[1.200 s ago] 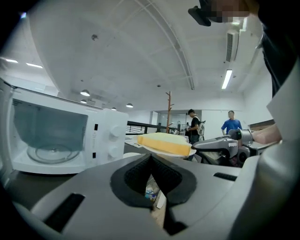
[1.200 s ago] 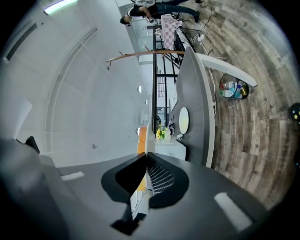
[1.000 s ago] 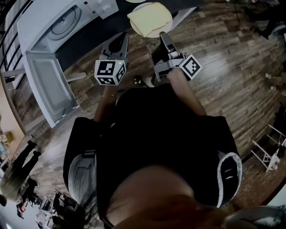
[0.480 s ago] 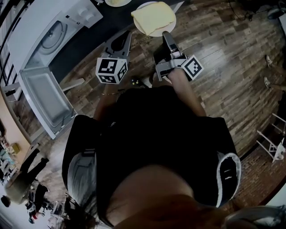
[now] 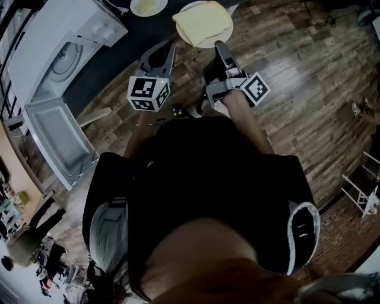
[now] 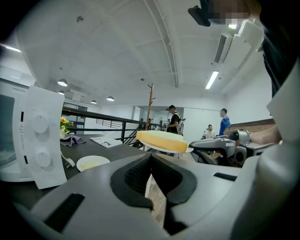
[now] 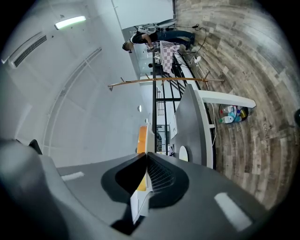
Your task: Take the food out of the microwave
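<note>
Holding both grippers out roughly level and side by side, above the wooden floor point(image 5: 297, 89).
The right gripper's point(image 5: 218, 46) fingers pinch the rim of the white plate point(image 5: 205, 44), with the yellow food point(image 5: 203, 21) just past their tips. The left gripper's point(image 5: 169, 47) fingers are pressed together on nothing, beside the plate. To the left, the open microwave point(image 5: 53, 53) and a small plate point(image 5: 148, 6) sit on the dark table point(image 5: 127, 41).

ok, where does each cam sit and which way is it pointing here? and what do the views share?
Head view: on the person's head, steeply down onto wood floor, open microwave, left gripper and right gripper; torso fills the bottom.
Left gripper view: rides the left gripper, level across the dark table; its shut fingers show.
Right gripper view: rides the right gripper, rolled sideways; its fingers shut on the plate.
Shared: all three show the yellow food.
</note>
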{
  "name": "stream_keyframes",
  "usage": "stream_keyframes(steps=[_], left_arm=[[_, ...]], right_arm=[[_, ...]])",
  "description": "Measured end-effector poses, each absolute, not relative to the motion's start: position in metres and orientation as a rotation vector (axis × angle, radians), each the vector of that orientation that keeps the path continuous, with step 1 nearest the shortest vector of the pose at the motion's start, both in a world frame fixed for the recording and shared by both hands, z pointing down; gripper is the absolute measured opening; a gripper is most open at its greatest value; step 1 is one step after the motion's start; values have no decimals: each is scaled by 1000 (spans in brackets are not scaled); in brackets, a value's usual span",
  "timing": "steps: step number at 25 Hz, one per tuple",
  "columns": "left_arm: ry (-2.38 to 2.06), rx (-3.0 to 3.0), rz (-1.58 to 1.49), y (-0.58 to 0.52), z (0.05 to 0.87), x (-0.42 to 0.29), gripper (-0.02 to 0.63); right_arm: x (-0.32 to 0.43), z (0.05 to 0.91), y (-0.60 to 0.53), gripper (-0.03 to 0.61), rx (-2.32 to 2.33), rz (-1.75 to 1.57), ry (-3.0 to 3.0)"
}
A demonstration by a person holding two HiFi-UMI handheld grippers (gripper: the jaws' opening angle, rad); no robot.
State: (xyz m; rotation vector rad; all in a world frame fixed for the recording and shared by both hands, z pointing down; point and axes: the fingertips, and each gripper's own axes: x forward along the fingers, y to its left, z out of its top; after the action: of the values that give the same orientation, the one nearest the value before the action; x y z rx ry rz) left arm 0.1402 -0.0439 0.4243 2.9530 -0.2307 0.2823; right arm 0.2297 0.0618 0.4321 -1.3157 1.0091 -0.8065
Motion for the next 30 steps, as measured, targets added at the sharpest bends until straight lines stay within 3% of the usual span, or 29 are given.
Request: stream_keyframes(steps=[30], left_arm=[[-414,2941,335,-46,427,246,8]], right_arm=[[343,436,44,3,-1211,-912,1121]])
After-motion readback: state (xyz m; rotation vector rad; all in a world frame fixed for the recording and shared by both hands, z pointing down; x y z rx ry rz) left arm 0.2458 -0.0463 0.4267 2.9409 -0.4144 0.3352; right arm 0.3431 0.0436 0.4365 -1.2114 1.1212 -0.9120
